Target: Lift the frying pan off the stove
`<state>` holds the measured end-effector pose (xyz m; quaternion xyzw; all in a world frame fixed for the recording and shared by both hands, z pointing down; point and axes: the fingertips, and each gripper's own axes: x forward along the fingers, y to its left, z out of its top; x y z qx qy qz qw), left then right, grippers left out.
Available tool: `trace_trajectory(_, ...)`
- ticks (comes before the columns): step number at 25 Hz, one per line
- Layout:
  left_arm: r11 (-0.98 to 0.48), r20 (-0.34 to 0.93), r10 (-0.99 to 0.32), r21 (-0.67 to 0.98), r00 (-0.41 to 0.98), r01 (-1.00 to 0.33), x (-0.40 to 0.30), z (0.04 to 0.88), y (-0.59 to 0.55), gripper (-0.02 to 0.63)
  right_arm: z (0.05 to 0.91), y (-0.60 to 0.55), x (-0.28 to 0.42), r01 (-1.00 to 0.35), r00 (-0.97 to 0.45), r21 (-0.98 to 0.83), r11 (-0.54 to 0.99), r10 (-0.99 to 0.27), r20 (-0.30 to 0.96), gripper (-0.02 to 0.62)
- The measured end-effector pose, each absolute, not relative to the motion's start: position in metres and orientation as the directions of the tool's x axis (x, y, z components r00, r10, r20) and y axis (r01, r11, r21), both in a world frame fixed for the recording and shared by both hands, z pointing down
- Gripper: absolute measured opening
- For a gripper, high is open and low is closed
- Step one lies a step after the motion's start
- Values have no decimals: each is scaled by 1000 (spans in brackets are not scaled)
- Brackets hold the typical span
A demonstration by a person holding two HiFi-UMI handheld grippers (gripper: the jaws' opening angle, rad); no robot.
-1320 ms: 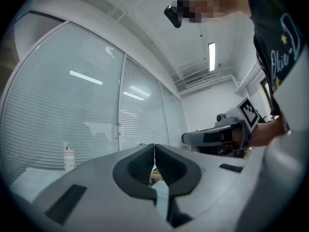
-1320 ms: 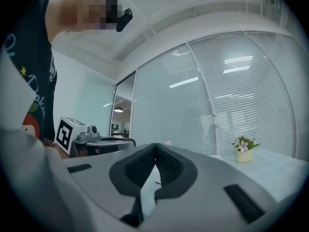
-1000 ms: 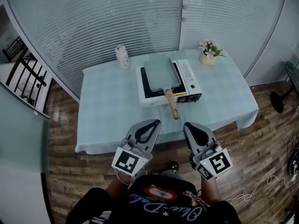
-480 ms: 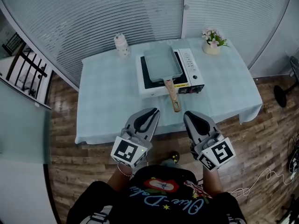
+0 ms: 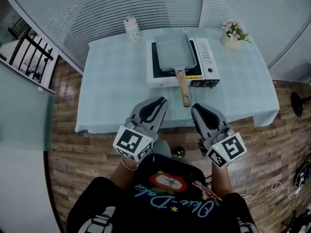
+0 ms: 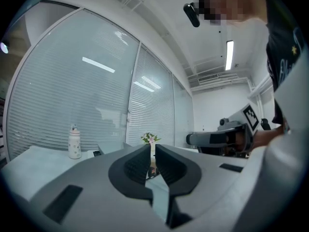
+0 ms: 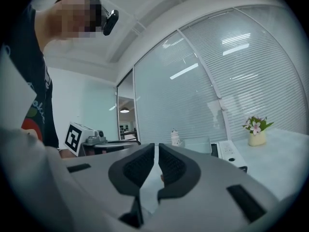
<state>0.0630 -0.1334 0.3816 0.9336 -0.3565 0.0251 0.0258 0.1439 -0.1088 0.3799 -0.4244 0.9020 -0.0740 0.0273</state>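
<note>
A pale rectangular frying pan [image 5: 175, 52] sits on a white portable stove [image 5: 206, 62] at the back of the table [image 5: 112, 81]. Its wooden handle [image 5: 182, 89] sticks out toward me. Both grippers are level at the table's near edge, short of the handle's end. The left gripper [image 5: 158, 102] is to the left of the handle and shut, with nothing between its pads [image 6: 152, 151]. The right gripper [image 5: 198, 109] is to the handle's right, also shut and holding nothing, with only a thin slit at its tips [image 7: 156, 151].
A white bottle [image 5: 131, 29] stands at the table's back left and a flower pot [image 5: 233, 35] at the back right. Glass walls with blinds run behind the table. A black railing [image 5: 29, 62] is at far left. A cable [image 5: 272, 188] lies on the wooden floor.
Both grippers have come forward and a little lower together, and now reach the table's near edge either side of the handle's end. The pan and stove have not moved.
</note>
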Motion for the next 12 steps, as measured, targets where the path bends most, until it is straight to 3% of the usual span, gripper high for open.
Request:
trace_trajectory(2,-744,76,-662,51,746,-666,64,386,-137,10,385,-110,143,-751,-648,-183,635,-761,17,24)
trace_trajectory(8,-759,91,-612,211,786,-616,76,402,-154,120,398,-123,149,-731,-656,-267,628,-755,19,71)
trace_trajectory(10,-768,84,-574,289,815,-571,83,406,-160,185,399,-130,151,-723,-658,-292,625,-752,19,98)
trace_trajectory(12,-767,78,-551,345,831,-541,88,409,-166,199,400,-137,151,-717,-664,-302,628,-747,24,107)
